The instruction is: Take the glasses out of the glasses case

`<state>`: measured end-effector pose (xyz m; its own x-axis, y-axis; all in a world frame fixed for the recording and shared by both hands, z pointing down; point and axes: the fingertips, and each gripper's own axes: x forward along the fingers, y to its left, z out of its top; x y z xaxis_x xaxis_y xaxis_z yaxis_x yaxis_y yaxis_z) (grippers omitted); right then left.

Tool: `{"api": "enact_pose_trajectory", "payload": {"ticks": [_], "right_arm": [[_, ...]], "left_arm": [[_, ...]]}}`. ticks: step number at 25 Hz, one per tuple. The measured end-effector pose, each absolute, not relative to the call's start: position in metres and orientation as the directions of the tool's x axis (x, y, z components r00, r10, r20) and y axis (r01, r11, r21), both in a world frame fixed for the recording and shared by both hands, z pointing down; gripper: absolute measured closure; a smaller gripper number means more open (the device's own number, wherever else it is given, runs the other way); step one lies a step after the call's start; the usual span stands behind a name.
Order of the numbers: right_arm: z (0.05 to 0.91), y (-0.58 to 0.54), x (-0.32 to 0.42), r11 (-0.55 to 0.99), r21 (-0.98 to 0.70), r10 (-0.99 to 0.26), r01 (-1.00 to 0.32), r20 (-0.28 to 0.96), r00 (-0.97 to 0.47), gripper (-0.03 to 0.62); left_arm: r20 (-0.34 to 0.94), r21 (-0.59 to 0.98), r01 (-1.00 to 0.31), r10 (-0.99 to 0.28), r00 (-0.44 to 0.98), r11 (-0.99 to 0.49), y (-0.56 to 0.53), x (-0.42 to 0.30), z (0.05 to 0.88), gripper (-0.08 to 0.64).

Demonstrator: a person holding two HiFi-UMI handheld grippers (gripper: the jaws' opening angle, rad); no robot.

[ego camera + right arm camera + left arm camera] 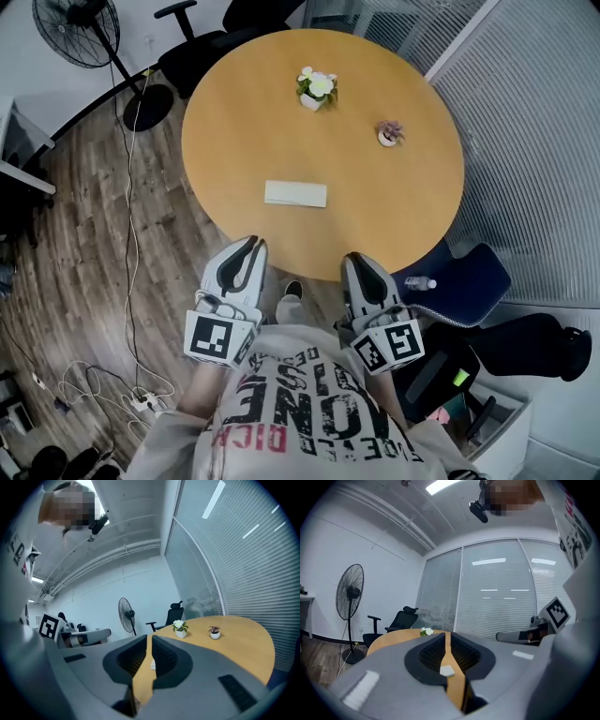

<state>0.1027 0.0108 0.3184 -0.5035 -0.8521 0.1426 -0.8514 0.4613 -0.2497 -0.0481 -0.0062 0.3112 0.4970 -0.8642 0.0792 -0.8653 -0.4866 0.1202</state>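
A slim white glasses case (295, 194) lies flat and closed on the round wooden bench (234, 122), toward the near edge and roughly midway between the two grippers. It is a plain rectangle with rounded corners and no markings that can be made out, and its shut lid hides whatever is inside.

The left gripper (251, 244) is level over the bench's near rim with its jaws only a narrow slit apart and nothing between them. In the left gripper view the case shows through that slit, farther out on the bench. The right gripper (354, 259), also at the rim, has its jaws closed together and empty.

Farther back on the bench, a small square white pot (313, 100) holds white flowers (319, 83). To its right, well apart from the case, a smaller round white pot (387, 140) holds a pinkish plant (391, 127). A plastic bottle (420, 283) rests on a blue chair (473, 281) beside the bench.
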Motion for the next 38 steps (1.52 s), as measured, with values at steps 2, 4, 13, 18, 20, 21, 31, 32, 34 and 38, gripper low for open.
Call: {"api": "enact_pose_trajectory", "payload": {"ticks": [2, 4, 13, 18, 20, 21, 31, 32, 34, 38], "right_arm": [[0.320, 0.000, 0.109, 0.471, -0.253, -0.845, -0.845, 0.146, -0.514, 0.566], [0.325, -0.009, 0.114, 0.480, -0.256, -0.836, -0.839, 0.157, -0.526, 0.566], [0.337, -0.028, 0.128, 0.496, -0.268, -0.813, -0.826, 0.189, -0.550, 0.566], [0.345, -0.045, 0.131, 0.490, -0.276, -0.812, -0.827, 0.199, -0.548, 0.566], [0.345, -0.051, 0.130, 0.488, -0.278, -0.814, -0.827, 0.196, -0.546, 0.566], [0.344, -0.053, 0.128, 0.487, -0.277, -0.816, -0.828, 0.195, -0.545, 0.566], [0.329, -0.093, 0.107, 0.448, -0.275, -0.839, -0.850, 0.198, -0.506, 0.566], [0.329, -0.097, 0.105, 0.444, -0.274, -0.841, -0.853, 0.200, -0.502, 0.566], [0.329, -0.105, 0.099, 0.437, -0.271, -0.845, -0.858, 0.203, -0.495, 0.566], [0.335, -0.111, 0.090, 0.419, -0.265, -0.853, -0.868, 0.212, -0.477, 0.566]], "left_arm": [[0.083, 0.115, -0.874, -0.872, 0.482, -0.472, -0.015, -0.045, 0.313, 0.514], [0.088, 0.112, -0.887, -0.884, 0.458, -0.448, -0.024, -0.045, 0.315, 0.514], [0.095, 0.108, -0.930, -0.928, 0.361, -0.351, -0.045, -0.059, 0.320, 0.517], [0.098, 0.110, -0.934, -0.932, 0.350, -0.339, -0.059, -0.060, 0.324, 0.518], [0.099, 0.113, -0.934, -0.931, 0.351, -0.340, -0.065, -0.061, 0.325, 0.518], [0.099, 0.114, -0.933, -0.930, 0.353, -0.342, -0.067, -0.062, 0.325, 0.518], [0.107, 0.122, -0.911, -0.907, 0.408, -0.395, -0.114, -0.079, 0.317, 0.517], [0.111, 0.124, -0.907, -0.903, 0.416, -0.403, -0.119, -0.081, 0.317, 0.518], [0.114, 0.129, -0.901, -0.896, 0.428, -0.414, -0.128, -0.085, 0.319, 0.518], [0.125, 0.144, -0.885, -0.879, 0.460, -0.443, -0.140, -0.091, 0.328, 0.518]]}}
